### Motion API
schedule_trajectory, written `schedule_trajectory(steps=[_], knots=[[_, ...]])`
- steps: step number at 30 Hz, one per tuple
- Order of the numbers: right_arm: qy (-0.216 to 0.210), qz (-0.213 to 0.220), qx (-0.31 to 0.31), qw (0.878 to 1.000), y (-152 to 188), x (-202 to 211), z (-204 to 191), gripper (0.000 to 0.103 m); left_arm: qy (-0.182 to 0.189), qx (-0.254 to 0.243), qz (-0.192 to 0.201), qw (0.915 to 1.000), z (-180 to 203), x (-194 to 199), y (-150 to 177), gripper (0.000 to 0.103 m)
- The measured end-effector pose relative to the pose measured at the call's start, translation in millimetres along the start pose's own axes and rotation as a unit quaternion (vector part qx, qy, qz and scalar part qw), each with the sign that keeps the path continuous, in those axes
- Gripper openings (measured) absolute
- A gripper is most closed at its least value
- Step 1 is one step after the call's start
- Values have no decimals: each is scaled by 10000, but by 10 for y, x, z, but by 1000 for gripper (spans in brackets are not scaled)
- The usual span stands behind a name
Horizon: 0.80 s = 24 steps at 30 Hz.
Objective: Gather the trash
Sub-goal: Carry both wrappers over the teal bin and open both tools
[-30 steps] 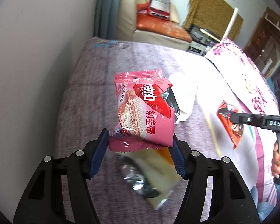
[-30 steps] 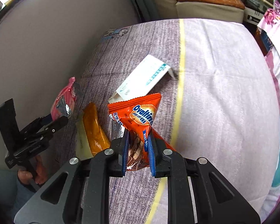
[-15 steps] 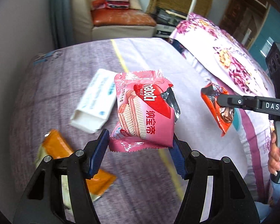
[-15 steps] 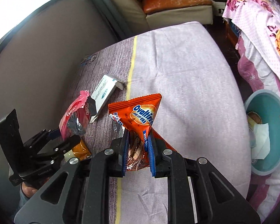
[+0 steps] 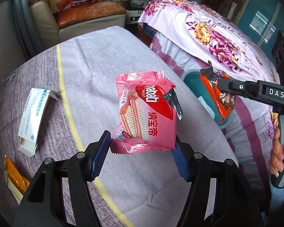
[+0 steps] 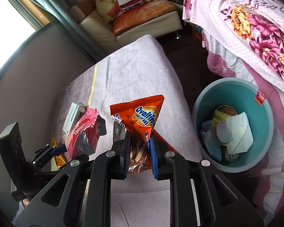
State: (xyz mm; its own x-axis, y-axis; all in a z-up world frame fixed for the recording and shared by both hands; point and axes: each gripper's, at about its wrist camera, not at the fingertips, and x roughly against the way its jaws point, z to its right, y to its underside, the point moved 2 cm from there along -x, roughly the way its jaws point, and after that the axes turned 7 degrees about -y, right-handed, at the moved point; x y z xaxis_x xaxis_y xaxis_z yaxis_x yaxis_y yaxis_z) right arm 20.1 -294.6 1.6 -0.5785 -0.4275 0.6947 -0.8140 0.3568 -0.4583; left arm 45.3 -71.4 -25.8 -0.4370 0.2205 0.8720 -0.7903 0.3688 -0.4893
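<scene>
The left gripper (image 5: 143, 151) pinches the bottom edge of a pink wafer wrapper (image 5: 146, 111) and holds it in the air above the purple bedcover (image 5: 104, 71). The right gripper (image 6: 139, 153) is clamped narrowly on an orange Ovaltine packet (image 6: 140, 117), also raised off the cover. A teal bin (image 6: 263, 117) with paper scraps inside stands on the floor just right of the bed, while a white box (image 5: 31, 119) and an orange wrapper (image 5: 16, 176) lie on the cover.
</scene>
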Motion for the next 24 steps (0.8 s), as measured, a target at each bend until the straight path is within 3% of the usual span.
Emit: schedule_trajectory(steps=[12, 24], knots=[[364, 644, -606, 9954, -87, 491, 899, 17, 246, -493, -293, 9981, 895, -344, -334, 64], [643, 884, -842, 9904, -119, 749, 1386, 17, 405, -957, -471, 9935, 1562, -645, -564, 64]])
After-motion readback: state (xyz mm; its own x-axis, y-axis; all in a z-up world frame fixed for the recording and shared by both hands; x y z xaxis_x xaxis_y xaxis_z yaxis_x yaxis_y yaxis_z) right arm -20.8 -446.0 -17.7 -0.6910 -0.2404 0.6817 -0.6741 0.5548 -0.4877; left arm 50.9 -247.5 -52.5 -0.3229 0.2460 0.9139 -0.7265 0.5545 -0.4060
